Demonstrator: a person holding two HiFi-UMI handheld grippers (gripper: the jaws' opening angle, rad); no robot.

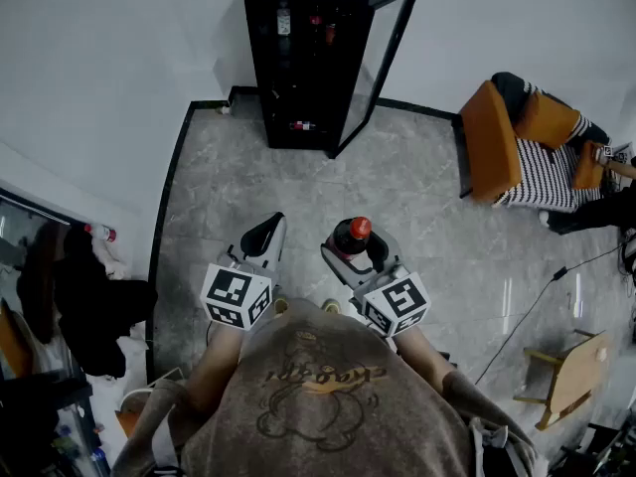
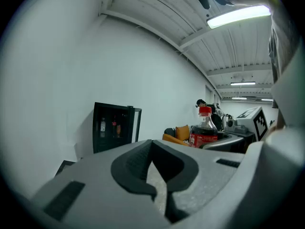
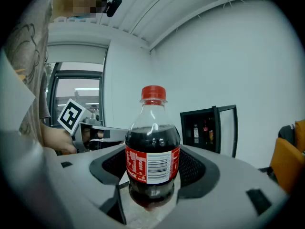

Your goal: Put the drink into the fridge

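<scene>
A cola bottle (image 1: 350,235) with a red cap and red label stands upright between the jaws of my right gripper (image 1: 356,248). In the right gripper view the bottle (image 3: 152,149) fills the middle, and the right gripper (image 3: 152,187) is shut on its lower body. My left gripper (image 1: 262,237) is level with it to the left, shut and empty, its tips (image 2: 160,194) meeting. The black fridge (image 1: 298,58) stands ahead against the wall with its glass door (image 1: 386,58) swung open to the right. Bottles show on its shelves (image 3: 204,130).
An orange chair with a striped cushion (image 1: 517,147) stands at the right. A small wooden stool (image 1: 568,371) and a cable (image 1: 537,301) lie on the grey floor to my right. Dark clothes (image 1: 89,306) hang at the left. Bare floor lies between me and the fridge.
</scene>
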